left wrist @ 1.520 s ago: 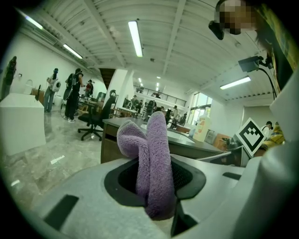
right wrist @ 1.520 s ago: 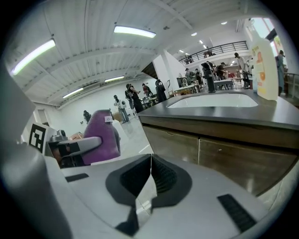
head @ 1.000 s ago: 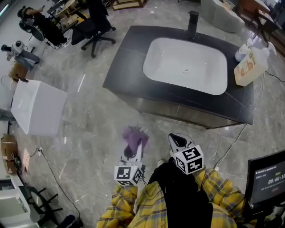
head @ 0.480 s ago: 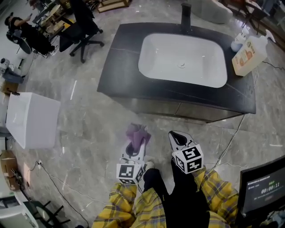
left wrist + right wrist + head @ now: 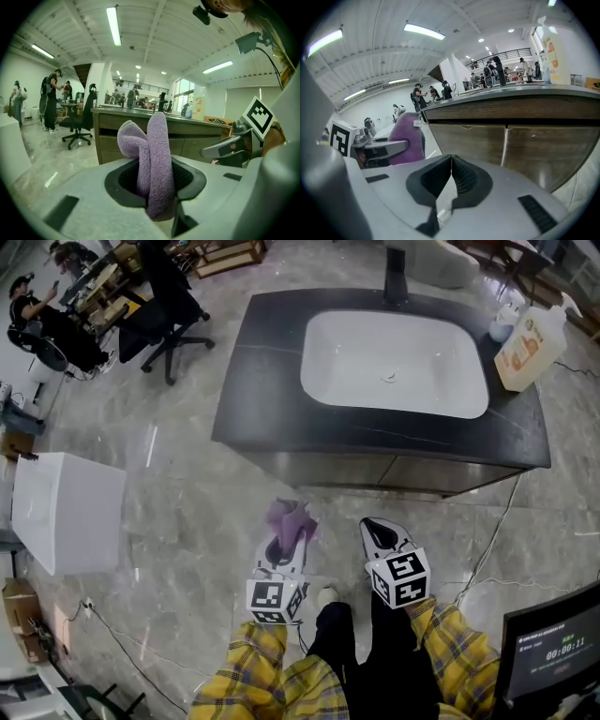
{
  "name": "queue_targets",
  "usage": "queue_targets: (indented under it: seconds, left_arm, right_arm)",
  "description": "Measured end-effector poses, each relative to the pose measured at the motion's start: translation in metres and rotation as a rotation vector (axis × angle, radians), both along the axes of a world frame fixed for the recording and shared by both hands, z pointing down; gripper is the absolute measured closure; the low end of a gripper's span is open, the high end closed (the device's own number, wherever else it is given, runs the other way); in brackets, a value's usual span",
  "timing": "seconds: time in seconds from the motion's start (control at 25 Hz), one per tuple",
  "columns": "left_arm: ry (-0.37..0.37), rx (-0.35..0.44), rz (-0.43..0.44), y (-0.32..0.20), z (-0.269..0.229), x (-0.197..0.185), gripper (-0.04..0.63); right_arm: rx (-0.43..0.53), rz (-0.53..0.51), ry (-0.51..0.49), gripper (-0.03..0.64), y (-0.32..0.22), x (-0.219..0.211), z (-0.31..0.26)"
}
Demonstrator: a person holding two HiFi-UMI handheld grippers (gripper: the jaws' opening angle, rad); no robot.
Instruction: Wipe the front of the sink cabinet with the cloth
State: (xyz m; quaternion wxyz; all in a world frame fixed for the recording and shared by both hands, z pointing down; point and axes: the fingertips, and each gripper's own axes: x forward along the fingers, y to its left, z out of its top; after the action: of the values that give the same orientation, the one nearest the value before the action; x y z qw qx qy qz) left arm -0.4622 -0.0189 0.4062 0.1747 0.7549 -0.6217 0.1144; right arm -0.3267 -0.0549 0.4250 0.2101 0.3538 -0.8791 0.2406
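A dark-topped sink cabinet (image 5: 281,390) with a white basin stands ahead; its brown front (image 5: 375,472) (image 5: 187,143) (image 5: 525,136) faces me. My left gripper (image 5: 285,536) (image 5: 154,180) is shut on a purple cloth (image 5: 289,520) (image 5: 154,154), whose folds stick up between the jaws. It hangs over the floor, short of the cabinet front. My right gripper (image 5: 378,532) (image 5: 451,180) is shut with nothing in it, level with the left one. The cloth (image 5: 407,138) also shows at the left of the right gripper view.
A soap bottle (image 5: 530,334) stands at the countertop's right end, a black tap (image 5: 395,276) at the back. A cable (image 5: 492,540) runs over the floor on the right. A white box (image 5: 66,512) sits on the left. An office chair (image 5: 164,310) and people are far left.
The view has drawn slightly closer to the cabinet and squared up to it. Both grippers keep the same pose, the cloth still held in the left one.
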Motion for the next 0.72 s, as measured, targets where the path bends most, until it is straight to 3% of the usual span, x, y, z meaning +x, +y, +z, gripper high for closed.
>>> queue_targets:
  seconds: [0.72]
  left_arm:
    - [-0.043,-0.001,-0.086,-0.046,0.065,-0.117,0.483]
  right_arm:
    - [0.009,0.033,0.032,0.611,-0.012,-0.061,0.049]
